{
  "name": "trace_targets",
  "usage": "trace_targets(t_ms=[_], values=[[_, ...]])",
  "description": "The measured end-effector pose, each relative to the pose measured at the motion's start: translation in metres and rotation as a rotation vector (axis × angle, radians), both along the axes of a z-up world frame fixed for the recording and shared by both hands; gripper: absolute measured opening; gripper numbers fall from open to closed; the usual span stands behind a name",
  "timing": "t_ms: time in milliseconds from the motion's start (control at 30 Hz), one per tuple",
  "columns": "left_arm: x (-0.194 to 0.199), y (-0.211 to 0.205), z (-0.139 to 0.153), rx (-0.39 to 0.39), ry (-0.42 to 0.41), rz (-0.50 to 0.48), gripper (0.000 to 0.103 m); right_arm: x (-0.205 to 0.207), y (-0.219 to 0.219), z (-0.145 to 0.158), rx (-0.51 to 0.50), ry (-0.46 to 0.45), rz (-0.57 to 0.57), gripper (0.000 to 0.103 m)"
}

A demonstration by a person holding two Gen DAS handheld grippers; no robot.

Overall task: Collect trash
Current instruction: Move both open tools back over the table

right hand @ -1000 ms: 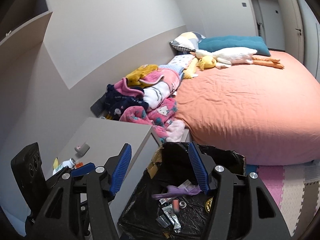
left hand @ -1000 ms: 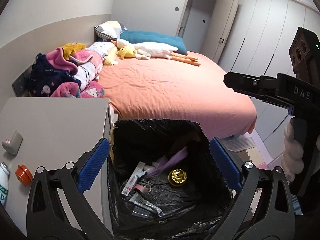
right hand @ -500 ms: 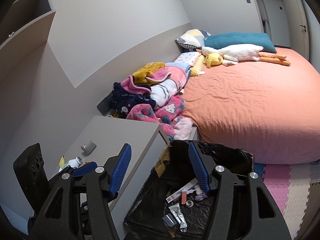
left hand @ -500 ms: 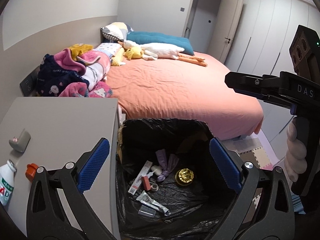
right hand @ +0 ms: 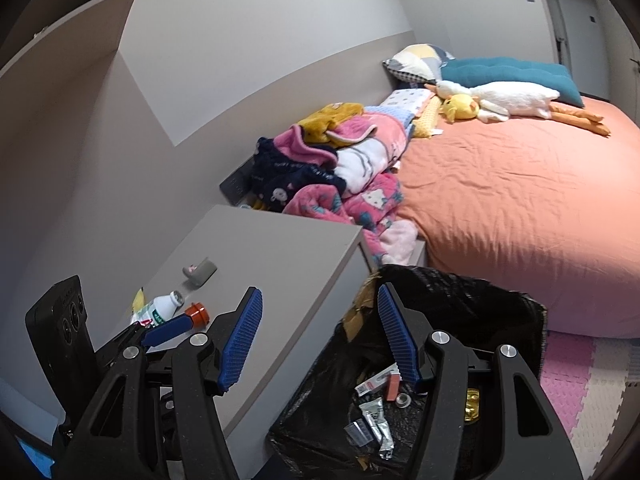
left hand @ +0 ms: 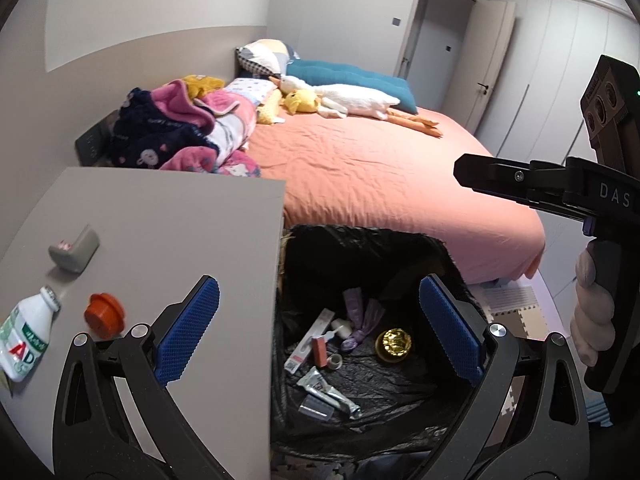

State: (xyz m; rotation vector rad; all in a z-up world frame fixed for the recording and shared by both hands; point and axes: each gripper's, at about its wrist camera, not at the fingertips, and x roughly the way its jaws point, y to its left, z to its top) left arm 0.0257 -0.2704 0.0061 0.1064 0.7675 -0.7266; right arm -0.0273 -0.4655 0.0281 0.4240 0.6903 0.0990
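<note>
The landmark here is the bin (left hand: 360,360), a box lined with a black bag that stands on the floor between the grey bedside table (left hand: 160,240) and the foot of the bed (left hand: 380,168); inside it lie a flat white packet (left hand: 308,346), a squeezed silver tube (left hand: 328,392), a small red stick (left hand: 320,346), a crumpled purple glove (left hand: 360,316) and a round gold foil cup (left hand: 393,345); the left gripper (left hand: 316,340) hangs over the bin's near rim with its blue pads spread wide and nothing between them, one pad above the table edge and the other above the bin's far side; the right gripper (right hand: 320,340) hovers at the bin's table-side rim, its jaws likewise released and empty, one finger over the table top and the other over the bag; on the table, well to the side of the bin, lie a small white bottle (left hand: 26,338) on its side with its mouth bare, an orange cap (left hand: 103,315) just beside it and a grey clip-like thing (left hand: 74,250) farther back; beyond the bin the bed carries an orange sheet, a heap of pink and navy blankets (left hand: 188,136) at the wall side, a white goose toy (left hand: 352,100) and a teal pillow (left hand: 352,76); a hand (left hand: 592,320) wrapped round the right gripper's handle shows beyond the bin in the left wrist view.
</note>
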Motion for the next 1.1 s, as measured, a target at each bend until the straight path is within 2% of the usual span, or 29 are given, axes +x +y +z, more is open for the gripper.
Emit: trace_targets(t_ms=[1100], values=[[0.010, 0.156, -0.007, 0.042, 0.012, 0.276, 0.096, 0.069, 0.152, -0.014, 0.002, 0.059, 0.289, 0.066]])
